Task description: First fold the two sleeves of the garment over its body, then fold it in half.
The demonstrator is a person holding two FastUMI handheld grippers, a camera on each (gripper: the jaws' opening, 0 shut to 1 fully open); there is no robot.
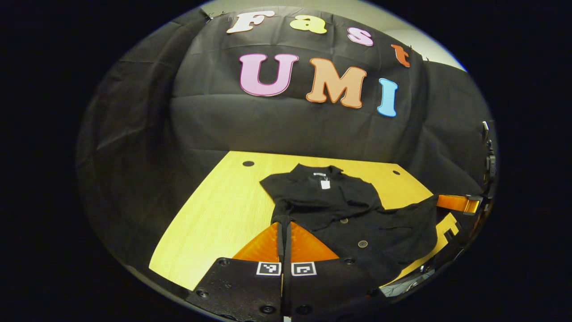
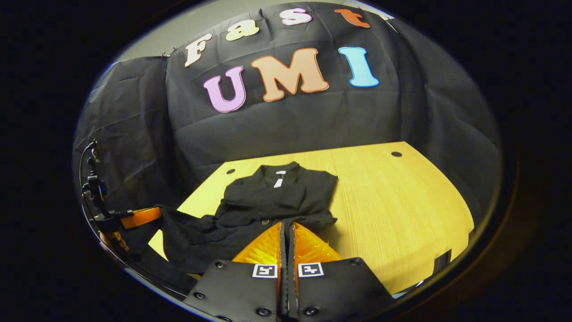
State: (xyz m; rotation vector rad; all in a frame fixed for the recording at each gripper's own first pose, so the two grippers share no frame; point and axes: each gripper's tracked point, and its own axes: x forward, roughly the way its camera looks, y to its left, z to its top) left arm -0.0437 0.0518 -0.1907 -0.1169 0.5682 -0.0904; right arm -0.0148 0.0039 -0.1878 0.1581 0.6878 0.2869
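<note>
Black garment [image 1: 348, 210] on table [image 1: 214, 214], near edge lifted. Left gripper [image 1: 284, 228] and right gripper [image 2: 286, 228] both pinch hem – carry far toward collar evenly, corners level, then release.

Garment [image 1: 353, 214]: black throughout, collared, with dark round buttons [image 1: 363, 243] ringed in a paler tone down the front; small white tag [image 1: 325, 184] at the neck, a white label strip above it.

Table [image 2: 393, 201]: pale yellow wood-grain top, fine straight grain; dark round holes [image 2: 396, 154] near its far corners.

Gripper bodies: black housings, each bearing white squares with black coded patterns [image 2: 265, 271].
</note>
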